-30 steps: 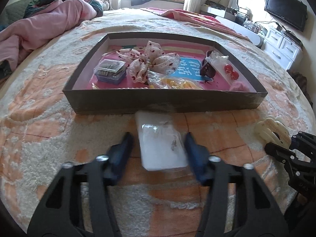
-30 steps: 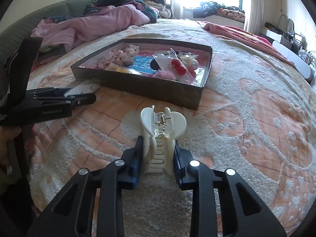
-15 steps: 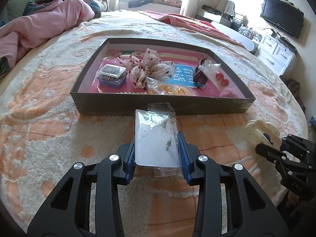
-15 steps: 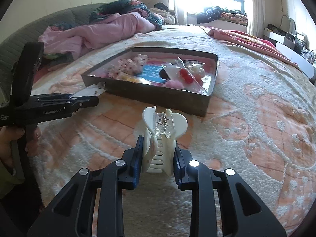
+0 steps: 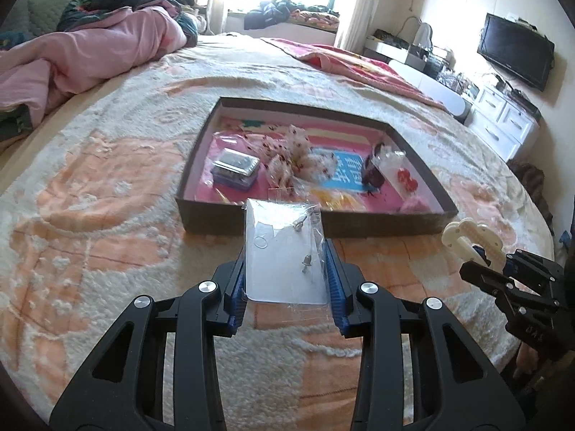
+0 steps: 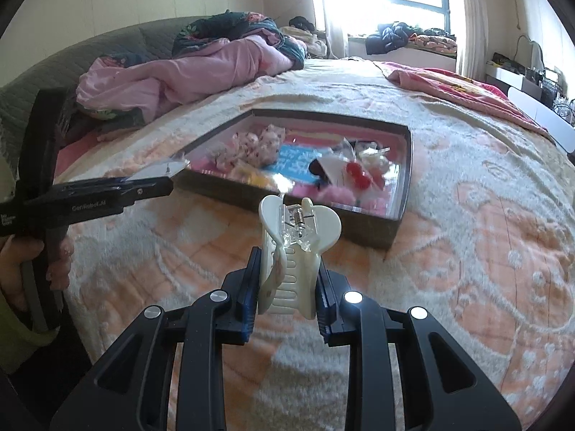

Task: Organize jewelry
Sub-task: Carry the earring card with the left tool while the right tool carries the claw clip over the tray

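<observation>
- The left claw [image 5: 285, 280] is clenched on a white earring card in a clear sleeve [image 5: 284, 255], its blue pads pressing the card's two long edges; small metal earrings show on the card's face.
- The card is held above the orange-and-cream bedspread [image 5: 107, 215], its far end just short of the near wall of the dark tray [image 5: 359, 224].
- The right claw [image 6: 287, 300] grasps a cream hair claw clip [image 6: 298, 237] by its toothed end, with the spring hinge pointing away from the camera.
- The clip is off the bedspread, near the tray's front right corner.
- Inside the pink-lined tray lie a spotted fabric bow [image 5: 298, 158], a small clear box [image 5: 235, 167], a blue card [image 5: 345, 172] and a bag with red beads [image 5: 406, 177].
- A person's hand [image 6: 32, 265] grips the left tool's handle.
</observation>
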`<state>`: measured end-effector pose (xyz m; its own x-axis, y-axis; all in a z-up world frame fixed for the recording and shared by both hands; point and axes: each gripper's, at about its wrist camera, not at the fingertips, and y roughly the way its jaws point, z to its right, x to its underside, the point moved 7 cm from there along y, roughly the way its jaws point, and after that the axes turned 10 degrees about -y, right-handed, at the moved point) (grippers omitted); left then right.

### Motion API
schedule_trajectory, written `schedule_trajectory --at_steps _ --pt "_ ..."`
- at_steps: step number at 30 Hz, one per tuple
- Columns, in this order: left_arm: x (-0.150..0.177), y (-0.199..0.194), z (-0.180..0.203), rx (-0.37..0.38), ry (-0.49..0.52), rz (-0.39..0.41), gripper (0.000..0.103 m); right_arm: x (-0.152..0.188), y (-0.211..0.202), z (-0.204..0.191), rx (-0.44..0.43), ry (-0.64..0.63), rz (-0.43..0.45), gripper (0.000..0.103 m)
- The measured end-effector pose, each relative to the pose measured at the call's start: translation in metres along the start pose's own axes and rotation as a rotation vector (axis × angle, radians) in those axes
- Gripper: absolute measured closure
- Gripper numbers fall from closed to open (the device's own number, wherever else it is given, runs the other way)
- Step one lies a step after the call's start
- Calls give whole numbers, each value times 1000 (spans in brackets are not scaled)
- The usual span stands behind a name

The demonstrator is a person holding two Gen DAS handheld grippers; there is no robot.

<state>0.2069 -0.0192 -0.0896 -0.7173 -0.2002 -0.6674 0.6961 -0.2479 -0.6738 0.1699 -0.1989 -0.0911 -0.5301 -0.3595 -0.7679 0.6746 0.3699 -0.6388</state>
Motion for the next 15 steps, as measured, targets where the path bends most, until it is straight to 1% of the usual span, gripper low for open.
schedule_trajectory --at_steps 8,15 --pt "-15 3 7 1 12 16 74 -26 5 17 16 23 30 77" --pt "-28 13 18 10 29 21 74 -39 9 35 37 48 46 77"
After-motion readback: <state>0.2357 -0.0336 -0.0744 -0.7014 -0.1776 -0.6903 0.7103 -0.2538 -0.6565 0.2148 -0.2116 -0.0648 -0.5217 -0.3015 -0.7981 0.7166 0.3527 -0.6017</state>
